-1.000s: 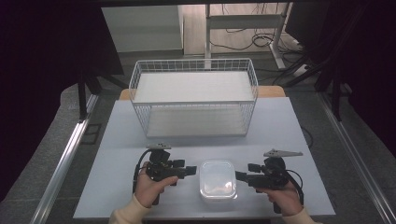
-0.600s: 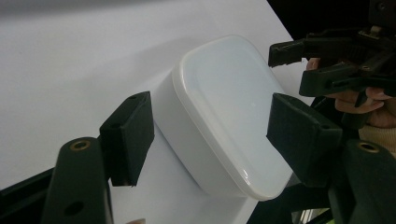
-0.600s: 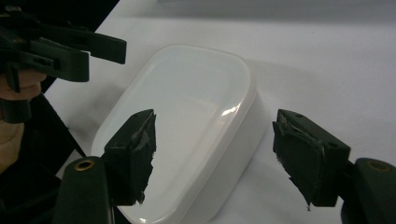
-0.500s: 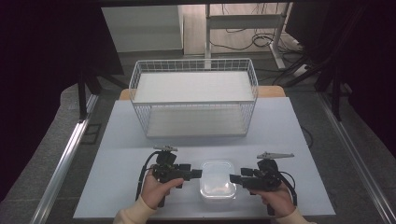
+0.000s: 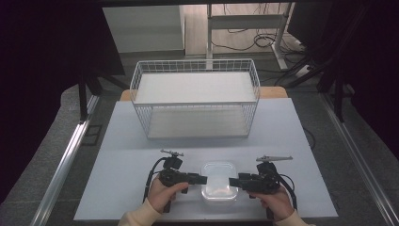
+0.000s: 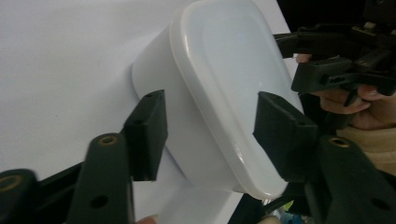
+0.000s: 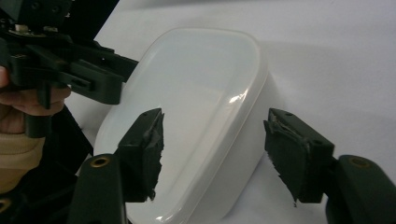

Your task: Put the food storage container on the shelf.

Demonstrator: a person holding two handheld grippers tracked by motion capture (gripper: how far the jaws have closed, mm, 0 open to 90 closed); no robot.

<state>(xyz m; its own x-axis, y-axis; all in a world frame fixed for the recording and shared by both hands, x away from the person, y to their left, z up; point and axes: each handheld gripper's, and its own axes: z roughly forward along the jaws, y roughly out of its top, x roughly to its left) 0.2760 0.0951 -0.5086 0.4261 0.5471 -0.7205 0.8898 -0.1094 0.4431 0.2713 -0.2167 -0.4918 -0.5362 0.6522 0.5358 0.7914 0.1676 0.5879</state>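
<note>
Container [image 5: 219, 180] sits between left claw [image 5: 203, 179] and right claw [image 5: 232, 181]; both closing, not yet gripping.

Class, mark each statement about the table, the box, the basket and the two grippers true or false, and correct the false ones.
1. The white box has its lid on. True.
2. The box sits inside the wire basket. False: it stands on the table, nearer the person than the basket.
3. The left gripper and the right gripper come at the box from opposite sides. True.
4. The basket holds several bottles. False: nothing lies in it.
5. The right gripper's jaws are clamped shut with nothing between them. False: they stand apart, astride the box's edge, and have just been closing.
</note>
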